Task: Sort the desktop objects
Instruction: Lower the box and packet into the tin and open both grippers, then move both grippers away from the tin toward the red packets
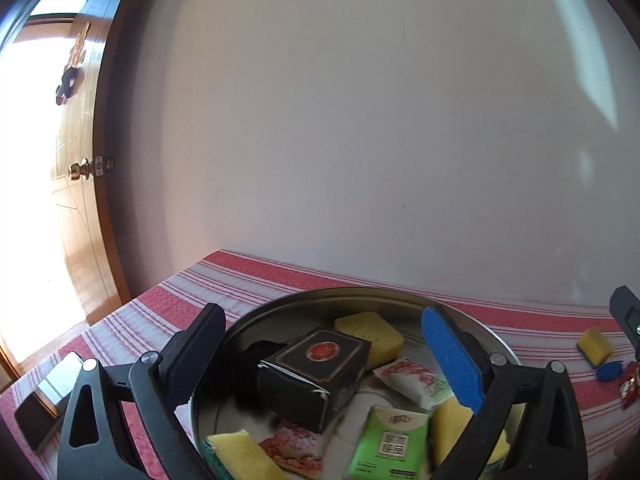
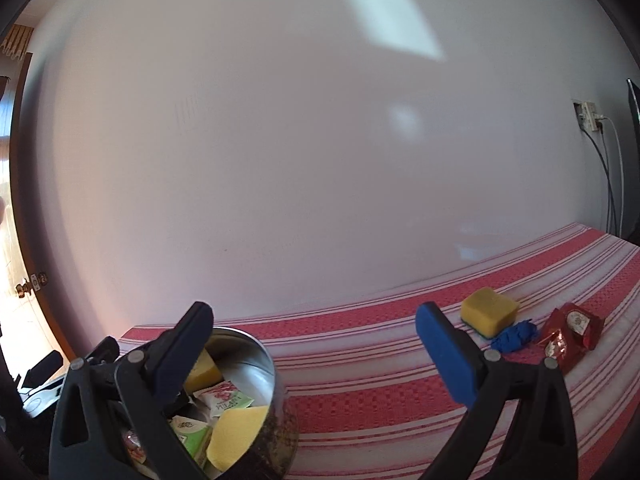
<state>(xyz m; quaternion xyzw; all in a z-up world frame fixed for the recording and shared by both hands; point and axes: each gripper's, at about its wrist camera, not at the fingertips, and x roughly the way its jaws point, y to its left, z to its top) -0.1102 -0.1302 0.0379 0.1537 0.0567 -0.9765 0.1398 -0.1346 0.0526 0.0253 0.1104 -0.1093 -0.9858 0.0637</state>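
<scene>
A round metal tin sits on the red striped cloth. It holds a black box, yellow sponges, a green tissue pack and pink-printed packets. My left gripper is open and empty, its fingers spread above the tin. My right gripper is open and empty, to the right of the tin. On the cloth to the right lie a yellow sponge, a blue crumpled object and a red wrapper; they also show in the left wrist view.
A dark phone lies on the cloth left of the tin. A white wall runs behind the table. A wooden door stands at the left. A wall socket with cables is at the far right.
</scene>
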